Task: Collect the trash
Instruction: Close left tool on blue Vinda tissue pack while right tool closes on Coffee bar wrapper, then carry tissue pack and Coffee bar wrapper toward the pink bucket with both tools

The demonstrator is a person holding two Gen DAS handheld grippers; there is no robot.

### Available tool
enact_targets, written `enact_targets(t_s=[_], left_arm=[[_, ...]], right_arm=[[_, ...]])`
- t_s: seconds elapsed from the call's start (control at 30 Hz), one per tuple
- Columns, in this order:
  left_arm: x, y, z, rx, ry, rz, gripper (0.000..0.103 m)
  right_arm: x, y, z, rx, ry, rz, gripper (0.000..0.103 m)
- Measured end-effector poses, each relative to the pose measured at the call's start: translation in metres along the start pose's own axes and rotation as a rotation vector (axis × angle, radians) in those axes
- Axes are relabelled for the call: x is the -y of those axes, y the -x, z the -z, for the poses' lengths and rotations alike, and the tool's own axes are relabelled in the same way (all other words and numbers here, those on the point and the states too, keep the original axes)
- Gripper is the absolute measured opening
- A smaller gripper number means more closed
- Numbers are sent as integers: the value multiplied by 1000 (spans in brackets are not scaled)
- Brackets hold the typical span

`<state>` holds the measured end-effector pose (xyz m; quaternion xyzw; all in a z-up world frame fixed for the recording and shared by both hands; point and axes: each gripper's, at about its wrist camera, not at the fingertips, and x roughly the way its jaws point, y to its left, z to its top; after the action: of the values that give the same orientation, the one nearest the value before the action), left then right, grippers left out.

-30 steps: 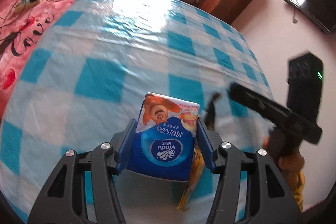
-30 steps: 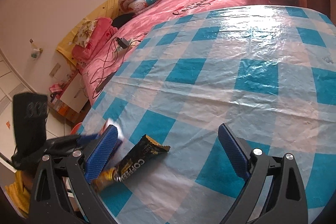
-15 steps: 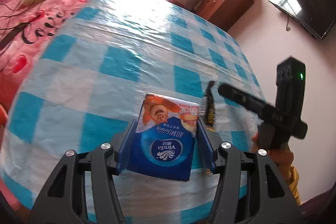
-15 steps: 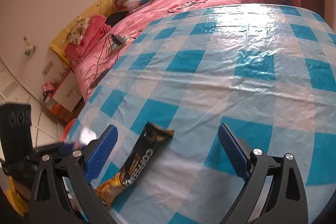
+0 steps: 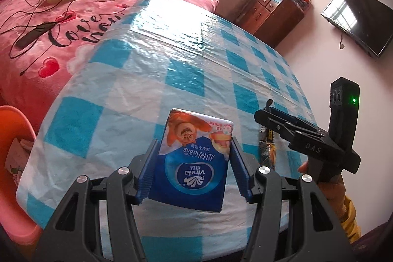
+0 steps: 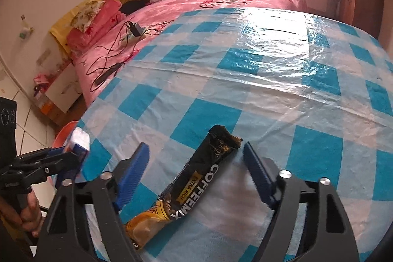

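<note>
Working over the checked surface (image 6: 270, 95), I have the left claw (image 5: 194, 166) pinching the tissue pack (image 5: 194, 163) above its near edge. My right claw (image 6: 196, 171) is spread around the coffee sachet (image 6: 196, 178) lying there; next I must close on it.

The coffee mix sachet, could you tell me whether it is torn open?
Torn open: the coffee mix sachet has a ragged far end.
</note>
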<state>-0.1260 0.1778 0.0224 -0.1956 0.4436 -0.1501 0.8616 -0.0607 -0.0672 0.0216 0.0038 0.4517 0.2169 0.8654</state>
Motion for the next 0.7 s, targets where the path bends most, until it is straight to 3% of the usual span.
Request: enact_targets(t_s=[0.1,0.23,0.4,0.47,0.7], left_arm=[[-10,1,4,1,16,9,57],[-20,3,8,8,28,24,57],[-29,8,11,22,41,48,57],[-33,10,12,28,51,61,57],[-39,13,16,34,47,84,57]], right_arm=[[-5,-2,1,0,27,51,65],[-10,-5,2,7,62,122,43],[-12,-6,2,7,75,112,38],[-11,-5,3,12,69,86,31],[-21,1,5,44,90,71,28]])
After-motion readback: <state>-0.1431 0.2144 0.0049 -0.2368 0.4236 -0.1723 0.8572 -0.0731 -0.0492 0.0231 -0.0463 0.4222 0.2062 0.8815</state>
